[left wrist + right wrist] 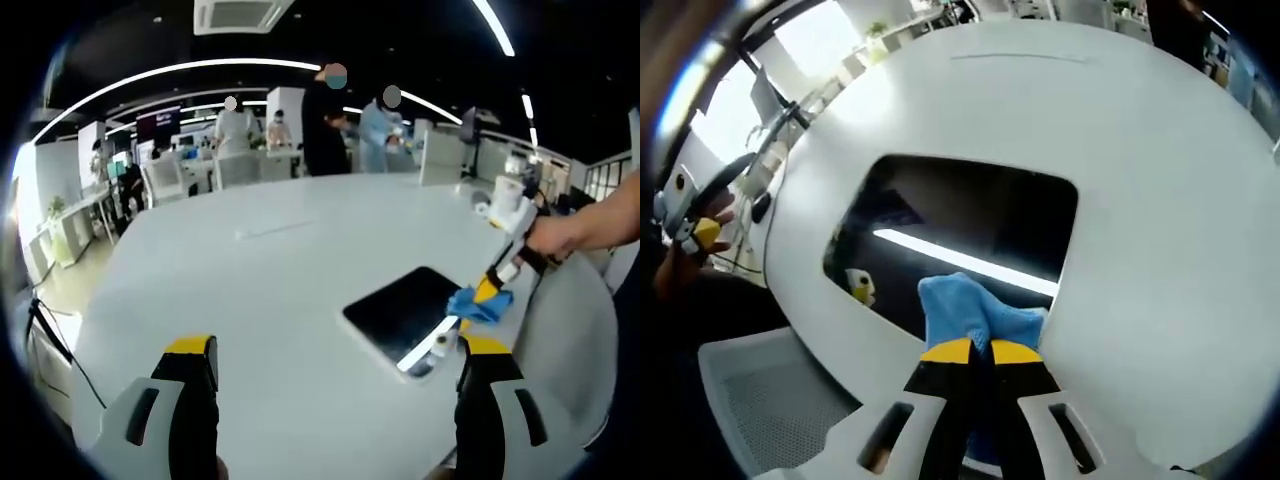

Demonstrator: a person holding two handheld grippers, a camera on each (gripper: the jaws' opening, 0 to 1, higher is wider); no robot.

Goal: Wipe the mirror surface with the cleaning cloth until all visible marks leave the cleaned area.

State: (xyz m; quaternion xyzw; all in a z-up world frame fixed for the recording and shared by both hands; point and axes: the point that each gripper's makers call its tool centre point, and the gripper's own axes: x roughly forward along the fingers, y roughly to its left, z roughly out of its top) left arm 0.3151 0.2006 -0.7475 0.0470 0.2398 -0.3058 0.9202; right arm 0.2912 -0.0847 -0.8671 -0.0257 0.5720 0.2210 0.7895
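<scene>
- Right claw (980,350): pressed together, pinching the blue cloth (975,310).
- Cloth: pressed on the near edge of the dark mirror (970,215).
- Mirror: flat on the white worktop (1160,180), near its edge.
- Left claw (335,365): spread wide, holding nothing, up over the worktop (250,260), apart from the mirror (405,310).

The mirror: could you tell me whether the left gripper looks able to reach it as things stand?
Probably yes: the left gripper is open, with bare table between it and the mirror; only the right gripper and cloth occupy one edge.
</scene>
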